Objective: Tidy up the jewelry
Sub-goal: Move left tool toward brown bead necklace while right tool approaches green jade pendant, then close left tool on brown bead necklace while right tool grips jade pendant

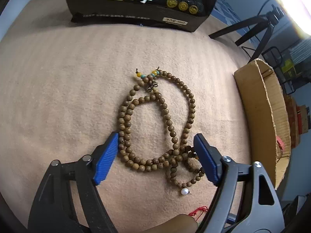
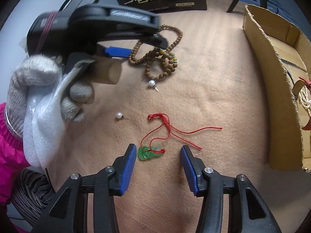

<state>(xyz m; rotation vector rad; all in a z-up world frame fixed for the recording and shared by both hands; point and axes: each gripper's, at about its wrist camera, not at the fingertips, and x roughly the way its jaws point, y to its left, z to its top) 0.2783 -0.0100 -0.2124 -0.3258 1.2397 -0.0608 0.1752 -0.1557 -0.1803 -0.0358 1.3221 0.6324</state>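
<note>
A long string of brown wooden beads [image 1: 153, 124] lies looped on the tan cloth, with a white pearl [image 1: 184, 191] beside its near end. My left gripper [image 1: 156, 145] is open, its blue pads either side of the loops' near end. The beads [image 2: 161, 56] and the left gripper's blue finger [image 2: 118, 51] show in the right wrist view. My right gripper [image 2: 157, 153] is open over a green jade pendant [image 2: 149, 153] on a red cord [image 2: 171, 130]. A loose pearl stud [image 2: 119, 115] lies to its left.
An open cardboard box [image 1: 260, 104] stands at the right; in the right wrist view the box [image 2: 272, 81] holds an orange strap [image 2: 307, 101] and a cream cord. A black snack bag [image 1: 140, 2] lies at the back. A tripod [image 1: 258, 29] stands beyond the table.
</note>
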